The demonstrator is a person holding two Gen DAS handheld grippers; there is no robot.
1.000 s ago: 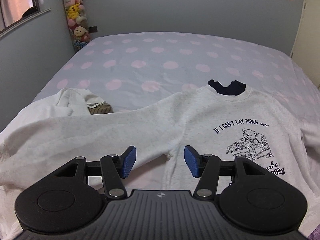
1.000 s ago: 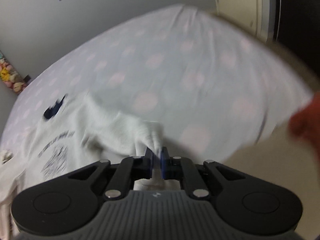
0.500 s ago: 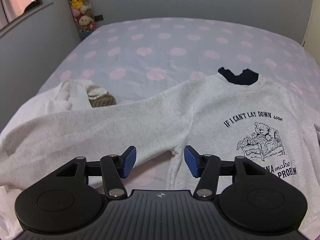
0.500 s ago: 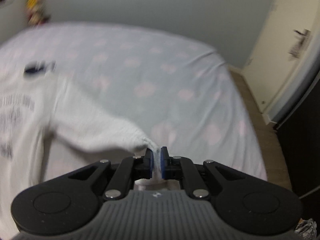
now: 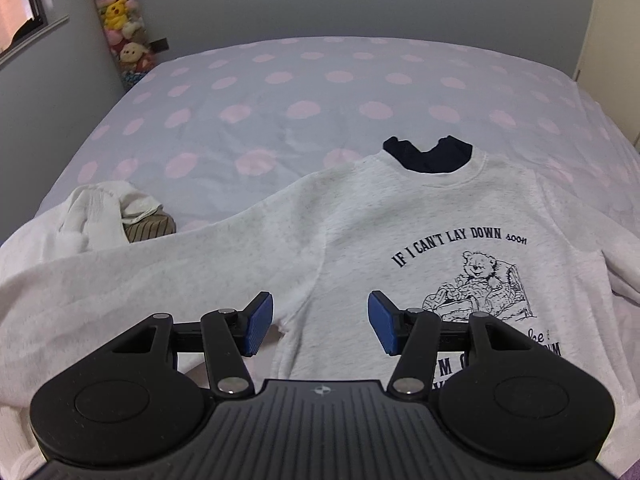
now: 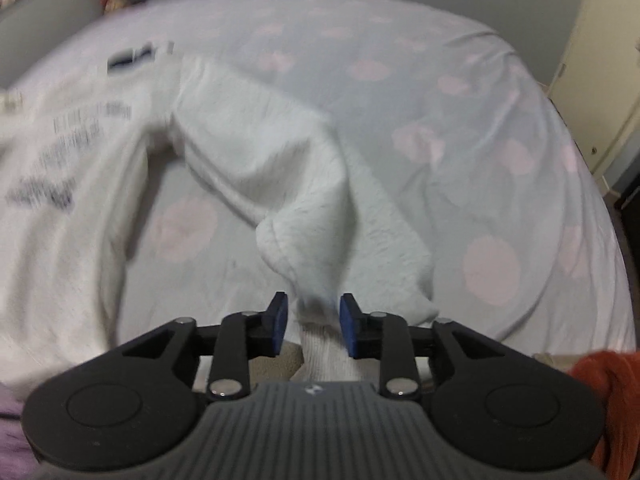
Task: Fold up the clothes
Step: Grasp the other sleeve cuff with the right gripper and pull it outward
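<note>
A light grey sweatshirt (image 5: 400, 216) with a navy collar and a bear print lies face up on the polka-dot bed (image 5: 280, 92). My left gripper (image 5: 320, 326) is open and empty, hovering over the armpit where the left sleeve (image 5: 140, 276) meets the body. In the right wrist view the sweatshirt (image 6: 72, 184) is blurred at left. Its other sleeve (image 6: 280, 184) runs toward my right gripper (image 6: 312, 330), which is open, with the ribbed cuff (image 6: 324, 344) lying loose between the pads.
A crumpled white garment (image 5: 104, 212) over a striped item lies at the bed's left edge. Plush toys (image 5: 120, 28) hang in the far left corner. A door (image 6: 600, 92) is at right. Orange fabric (image 6: 608, 392) shows at the lower right.
My right gripper has opened and let go of the sleeve cuff, which now rests on the bed. The left gripper has shifted right over the sweatshirt, staying open.
</note>
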